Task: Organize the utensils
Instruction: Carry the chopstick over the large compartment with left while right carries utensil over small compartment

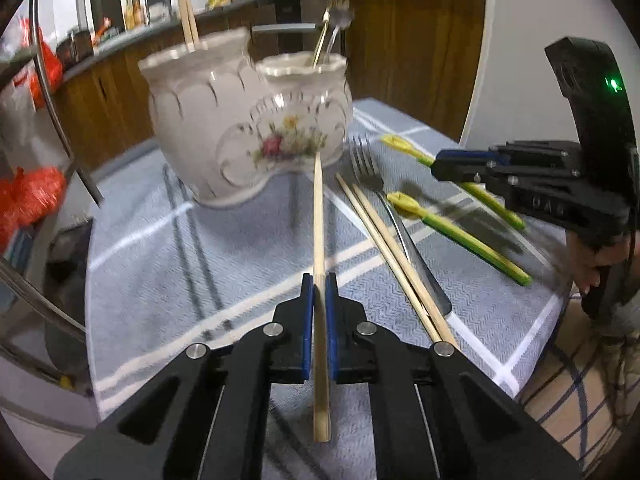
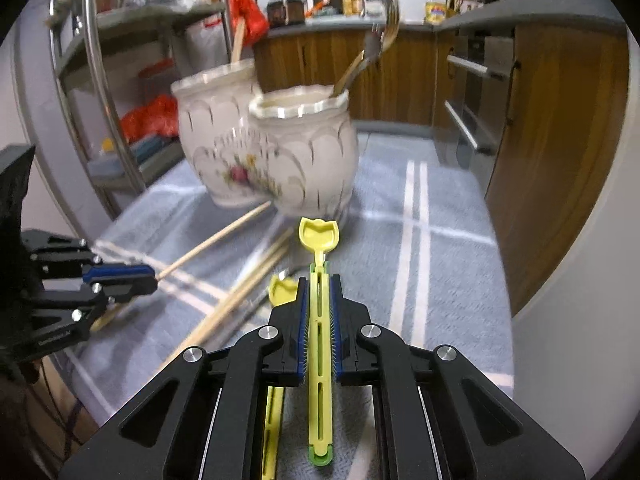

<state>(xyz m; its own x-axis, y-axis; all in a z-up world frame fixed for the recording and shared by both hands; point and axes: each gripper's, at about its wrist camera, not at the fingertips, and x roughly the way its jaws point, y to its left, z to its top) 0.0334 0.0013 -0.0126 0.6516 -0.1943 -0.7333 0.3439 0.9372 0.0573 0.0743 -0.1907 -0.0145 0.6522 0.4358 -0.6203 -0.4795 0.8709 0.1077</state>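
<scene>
Slim wooden chopstick (image 1: pixel 319 216) pinched between the left gripper's (image 1: pixel 319 280) blue pads, raised over the woven blue cloth (image 1: pixel 168 280). Right gripper (image 2: pixel 319 280) clamps a slotted yellow plastic spoon (image 2: pixel 319 240). Two scalloped, glazed ceramic jars (image 1: pixel 248 120) stand beyond, holding utensils.

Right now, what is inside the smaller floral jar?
Fork handles lean out of the smaller floral jar: one gold fork and one silver fork. The jar's wall hides their lower ends and anything else inside.
</scene>
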